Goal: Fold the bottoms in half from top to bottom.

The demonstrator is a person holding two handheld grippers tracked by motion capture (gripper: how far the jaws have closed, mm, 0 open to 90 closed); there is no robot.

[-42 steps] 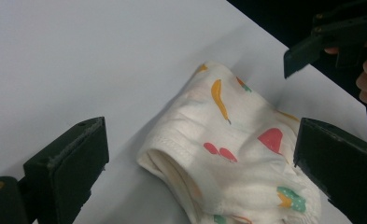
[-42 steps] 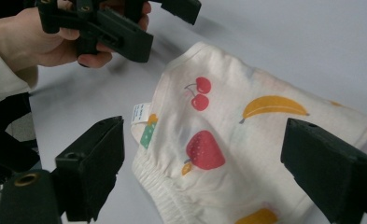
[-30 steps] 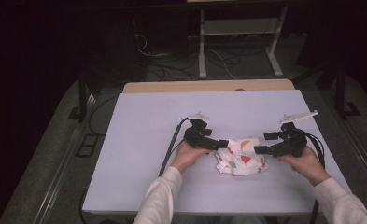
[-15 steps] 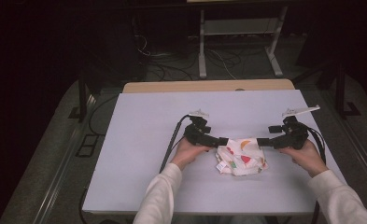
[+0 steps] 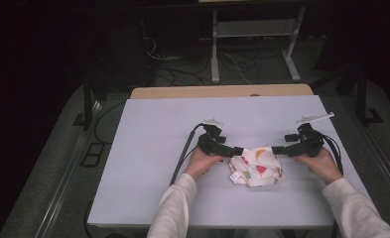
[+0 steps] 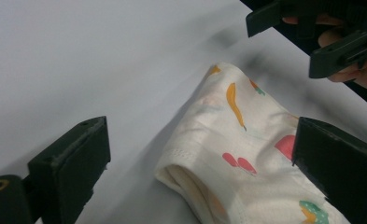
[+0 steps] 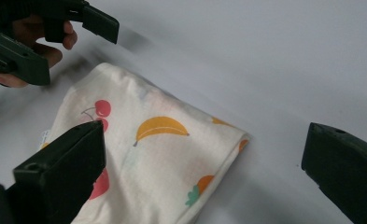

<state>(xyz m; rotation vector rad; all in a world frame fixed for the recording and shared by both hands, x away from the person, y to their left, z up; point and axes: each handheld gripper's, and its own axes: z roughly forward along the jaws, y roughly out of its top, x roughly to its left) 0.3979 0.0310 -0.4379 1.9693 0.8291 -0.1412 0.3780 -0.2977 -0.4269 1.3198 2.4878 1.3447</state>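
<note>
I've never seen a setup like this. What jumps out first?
A small folded cloth with a fruit print lies on the pale table, near its front edge. On either side a hand holds a black two-jaw tool: the left gripper and the right gripper, both open and pointing inward at the cloth's far corners. Beyond the table the room is dark.

This looks like a lab or recording room rather than a home. A plain grey table (image 5: 148,144) on a wooden top fills the centre of the high view, lit against a dark surround. Loose cables (image 5: 182,74) sprawl over the grey floor at upper centre, beside a white metal stand (image 5: 254,42).
</note>
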